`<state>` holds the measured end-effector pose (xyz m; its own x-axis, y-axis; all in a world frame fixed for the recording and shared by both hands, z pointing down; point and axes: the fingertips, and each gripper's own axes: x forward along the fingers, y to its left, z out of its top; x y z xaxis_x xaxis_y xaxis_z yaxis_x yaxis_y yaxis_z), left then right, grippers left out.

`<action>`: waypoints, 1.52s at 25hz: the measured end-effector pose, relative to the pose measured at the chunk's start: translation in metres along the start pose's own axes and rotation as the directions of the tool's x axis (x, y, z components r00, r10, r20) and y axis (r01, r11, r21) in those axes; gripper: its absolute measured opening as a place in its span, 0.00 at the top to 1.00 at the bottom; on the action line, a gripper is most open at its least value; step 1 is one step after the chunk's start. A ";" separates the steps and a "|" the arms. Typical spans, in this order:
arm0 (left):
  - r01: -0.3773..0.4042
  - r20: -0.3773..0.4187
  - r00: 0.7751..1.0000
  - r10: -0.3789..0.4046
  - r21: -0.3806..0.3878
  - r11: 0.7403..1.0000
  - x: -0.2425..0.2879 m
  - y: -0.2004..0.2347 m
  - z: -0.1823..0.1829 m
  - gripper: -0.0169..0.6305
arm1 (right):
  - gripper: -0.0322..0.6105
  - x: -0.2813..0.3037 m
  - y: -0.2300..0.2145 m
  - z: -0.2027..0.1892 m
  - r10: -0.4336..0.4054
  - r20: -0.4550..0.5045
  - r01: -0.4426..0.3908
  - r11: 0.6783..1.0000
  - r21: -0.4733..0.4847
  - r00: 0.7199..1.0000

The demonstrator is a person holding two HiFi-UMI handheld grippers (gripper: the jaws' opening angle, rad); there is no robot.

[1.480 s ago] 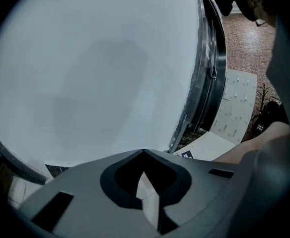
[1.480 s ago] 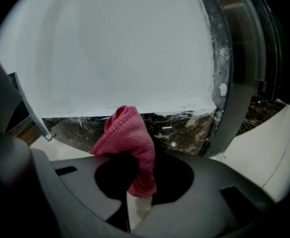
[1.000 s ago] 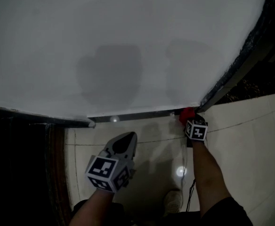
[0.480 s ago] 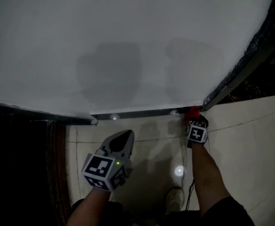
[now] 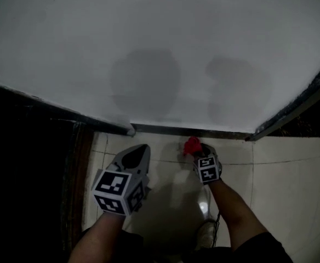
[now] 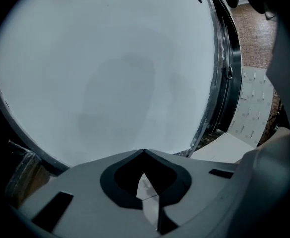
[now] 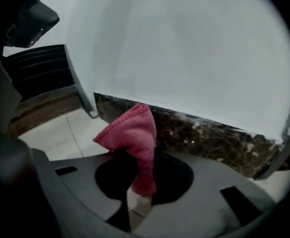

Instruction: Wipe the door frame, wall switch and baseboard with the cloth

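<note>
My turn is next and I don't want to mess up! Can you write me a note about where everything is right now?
Right gripper: shut on the pink-red woven cloth, which sticks up out of the jaws close to the dark speckled stone baseboard under the white wall. Contact cannot be told.
Left gripper: shut, nothing in it, above the pale tiled floor.
Done: nothing shows what is already wiped.
Left, probably: cloth along the baseboard, then the dark door frame and the wall switch, which is not in view.
</note>
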<state>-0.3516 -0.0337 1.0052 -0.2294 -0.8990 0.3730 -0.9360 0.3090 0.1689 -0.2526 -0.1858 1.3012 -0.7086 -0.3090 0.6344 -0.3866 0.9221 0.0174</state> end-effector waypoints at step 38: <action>-0.012 -0.039 0.999 0.013 0.030 0.999 -0.044 0.038 -0.007 0.99 | 0.86 0.091 0.106 0.070 0.120 -0.014 -0.117 0.985 0.124 0.993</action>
<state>-0.3749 0.0197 1.0018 -0.2309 -0.8821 0.4107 -0.9408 0.3101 0.1372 -0.3995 -0.1328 1.3068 -0.7412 -0.1931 0.6429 -0.3711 0.9160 -0.1527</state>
